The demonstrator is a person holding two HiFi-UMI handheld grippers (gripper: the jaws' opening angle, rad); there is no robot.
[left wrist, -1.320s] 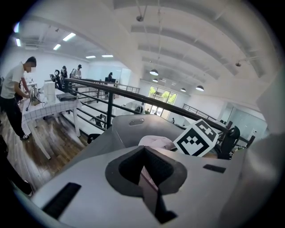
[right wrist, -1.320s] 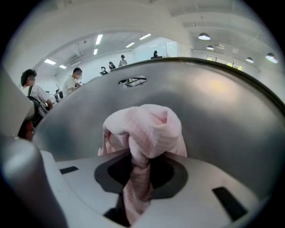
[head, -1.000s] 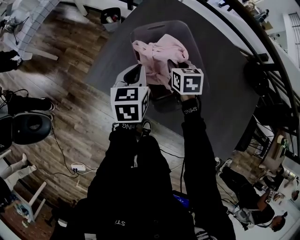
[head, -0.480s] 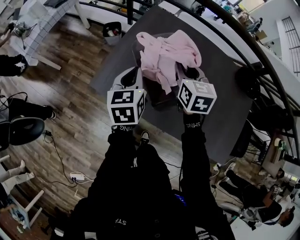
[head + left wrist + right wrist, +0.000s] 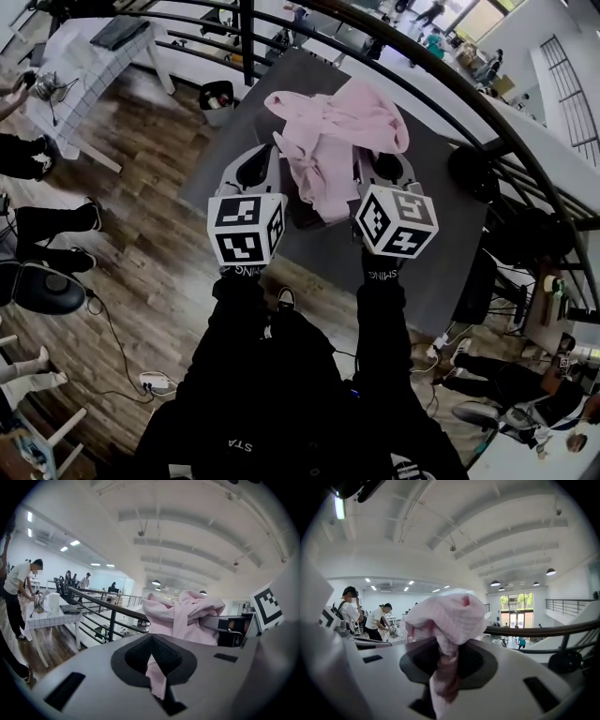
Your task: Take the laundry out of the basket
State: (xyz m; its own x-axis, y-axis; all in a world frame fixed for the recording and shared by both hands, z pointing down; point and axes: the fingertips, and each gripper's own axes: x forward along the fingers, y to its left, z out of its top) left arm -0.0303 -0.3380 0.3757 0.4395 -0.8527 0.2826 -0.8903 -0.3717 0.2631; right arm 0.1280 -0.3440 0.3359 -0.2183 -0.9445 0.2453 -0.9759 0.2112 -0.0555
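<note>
A pink garment (image 5: pixel 333 131) hangs in the air above the dark grey table (image 5: pixel 441 216), stretched between both grippers. My left gripper (image 5: pixel 261 169) is shut on a fold of its left side; the cloth (image 5: pixel 157 679) runs down between the jaws. My right gripper (image 5: pixel 380 169) is shut on a bunched part of its right side, and the wad (image 5: pixel 445 616) bulges above the jaws. The left gripper view shows the rest of the garment (image 5: pixel 183 616) draped beside the right gripper's marker cube (image 5: pixel 267 606). The basket is hidden under the garment and grippers.
A black railing (image 5: pixel 422 94) curves behind the table. On the wooden floor at the left are a small bin (image 5: pixel 217 98), a white table (image 5: pixel 84 66), a black chair (image 5: pixel 42 286) and cables. People stand at the left edge.
Both grippers have risen with the pink garment. It has come up out of the basket and now hangs spread between them, covering the basket.
</note>
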